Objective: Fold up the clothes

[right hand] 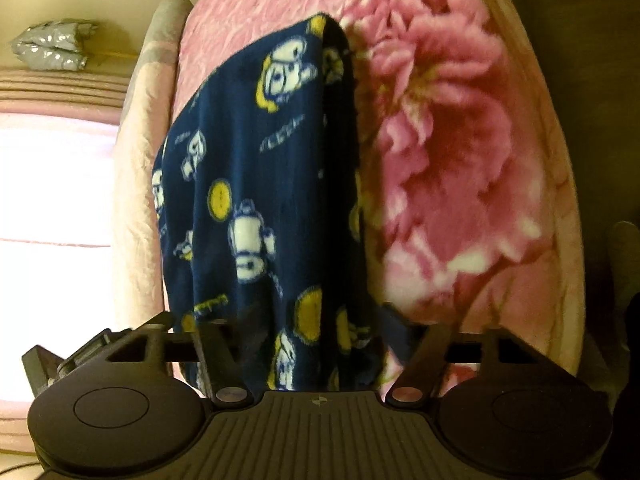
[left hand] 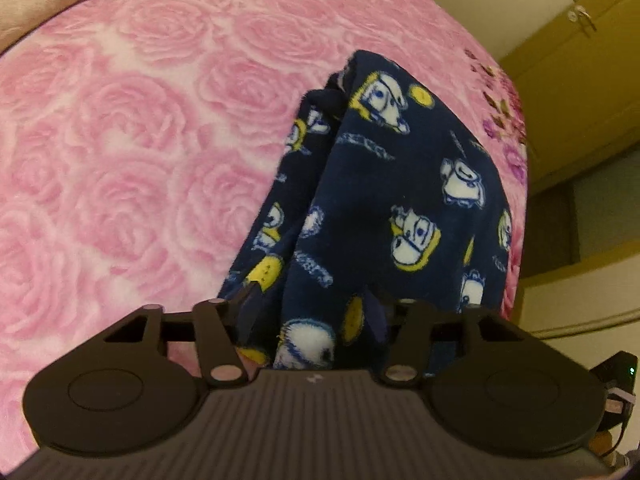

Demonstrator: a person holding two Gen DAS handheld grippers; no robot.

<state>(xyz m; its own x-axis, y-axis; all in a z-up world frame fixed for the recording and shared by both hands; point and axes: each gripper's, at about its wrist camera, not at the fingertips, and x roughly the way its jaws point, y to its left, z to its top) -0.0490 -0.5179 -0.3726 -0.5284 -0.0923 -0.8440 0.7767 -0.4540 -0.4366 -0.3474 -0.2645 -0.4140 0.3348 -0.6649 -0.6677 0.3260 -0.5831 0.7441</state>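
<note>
**Navy printed garment held up over a pink bed**

A navy fleece garment [left hand: 400, 184], printed with white cartoon figures and yellow discs, is seen hanging in loose vertical folds above a pink blanket [left hand: 132, 152]. In both wrist views the cloth runs from the jaws away toward the bed, and its far end is seen against the blanket; whether that end rests on the blanket cannot be told.

In the left wrist view, the bunched near edge of the garment is gathered between the fingers of the left gripper [left hand: 312, 312]. The fingers are set partly together, with folds of fleece filling the gap between them, and the cloth appears clamped there. In the right wrist view, a thicker bundle of the same garment [right hand: 256, 184] is caught between the fingers of the right gripper [right hand: 308, 340], whose jaws stand wider, closed around the wad of fabric.

The blanket beneath is embossed with a rose pattern on the left-hand side; in the right wrist view a large printed pink flower [right hand: 448, 152] is shown beside the garment. A pale quilted cover [right hand: 140, 184] is seen along the bed's edge. Beyond the bed, a yellow cupboard door [left hand: 580, 52] is visible in the left view, and a bright curtained window [right hand: 52, 184] in the right.
</note>
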